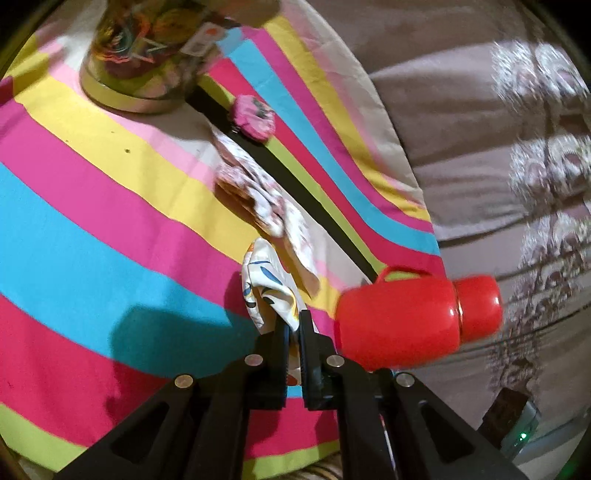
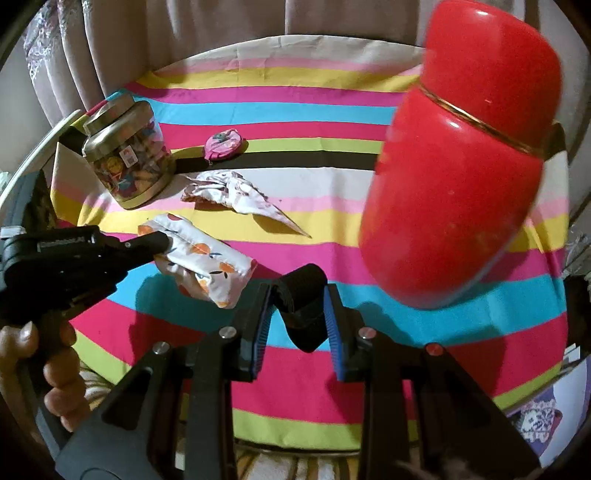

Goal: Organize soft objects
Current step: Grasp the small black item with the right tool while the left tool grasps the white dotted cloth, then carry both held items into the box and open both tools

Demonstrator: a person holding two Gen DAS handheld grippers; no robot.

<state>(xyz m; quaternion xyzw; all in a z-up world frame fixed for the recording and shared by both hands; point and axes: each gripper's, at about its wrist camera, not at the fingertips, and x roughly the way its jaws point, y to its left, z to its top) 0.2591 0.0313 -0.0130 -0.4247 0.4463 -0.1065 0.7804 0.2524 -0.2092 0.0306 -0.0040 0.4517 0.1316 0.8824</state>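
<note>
My left gripper [image 1: 293,317] is shut on a white fabric pouch [image 1: 266,284] printed with oranges and holds it just above the striped tablecloth [image 1: 92,221]. From the right wrist view, the left gripper [image 2: 162,240] comes in from the left with the pouch [image 2: 210,266] hanging from its tips. My right gripper [image 2: 298,290] is shut on a black strap [image 2: 306,314] between its blue pads. A red flask [image 2: 458,177] hangs large at the upper right beside it; in the left wrist view the flask [image 1: 406,317] is blurred at the table's edge.
A crumpled floral cloth [image 2: 236,192] and a small pink pouch [image 2: 221,144] lie mid-table. A clear jar [image 2: 129,162] with a metal lid stands at the back left. Curtains [image 2: 184,29] hang behind the table. A person's hand [image 2: 37,369] grips the left tool.
</note>
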